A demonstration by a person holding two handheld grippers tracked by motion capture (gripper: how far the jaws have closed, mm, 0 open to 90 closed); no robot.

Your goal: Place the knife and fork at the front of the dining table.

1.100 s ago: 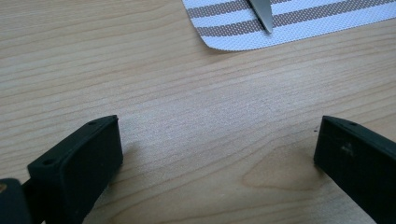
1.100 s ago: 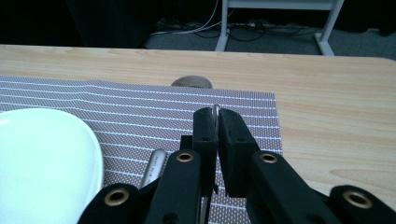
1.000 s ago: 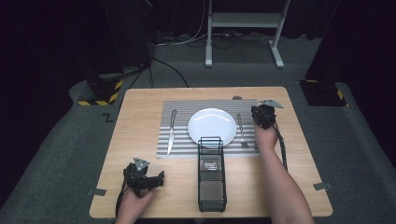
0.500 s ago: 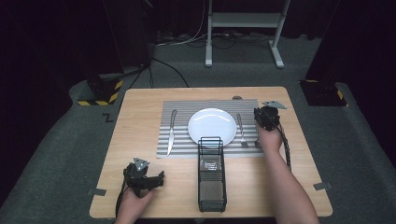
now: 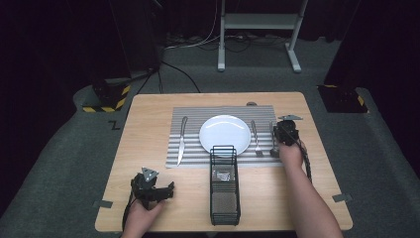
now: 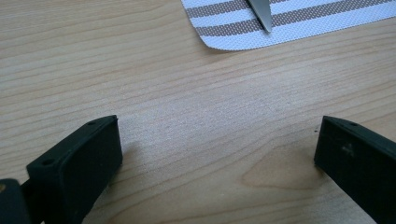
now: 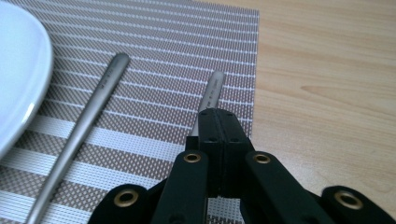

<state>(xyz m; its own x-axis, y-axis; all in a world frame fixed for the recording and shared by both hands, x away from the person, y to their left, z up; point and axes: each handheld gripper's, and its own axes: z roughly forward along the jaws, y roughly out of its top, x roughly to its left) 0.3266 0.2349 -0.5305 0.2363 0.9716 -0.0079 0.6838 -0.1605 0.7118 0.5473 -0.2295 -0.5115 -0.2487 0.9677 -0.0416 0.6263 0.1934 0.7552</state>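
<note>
Found right gripper (image 7: 218, 117) at the far right edge of the placemat (image 7: 177, 32), fingers just drawn fully shut on the handle of the spoon (image 7: 214, 86), no gap between them. Spoon lying flat on the mat, just right of the fork (image 7: 100, 88) and well right of the plate (image 7: 18, 70). Judged the grip taken for a lift toward the wire caddy (image 5: 224, 198) standing at near centre of the counter (image 5: 148, 119), a guess at best. Found left gripper (image 5: 167, 190) resting on bare wood at near left, fingers spread wide with nothing between, presumably out of the way of the working side. Got from the right gripper view the pinch itself and the handle tip poking past the fingers, too small to settle from the high view. Got from the high view the whole setting: knife (image 5: 182, 141) left of plate, caddy, both forearms. Picked up from the left gripper view the knife tip and a mat corner beyond the open fingers.
</note>
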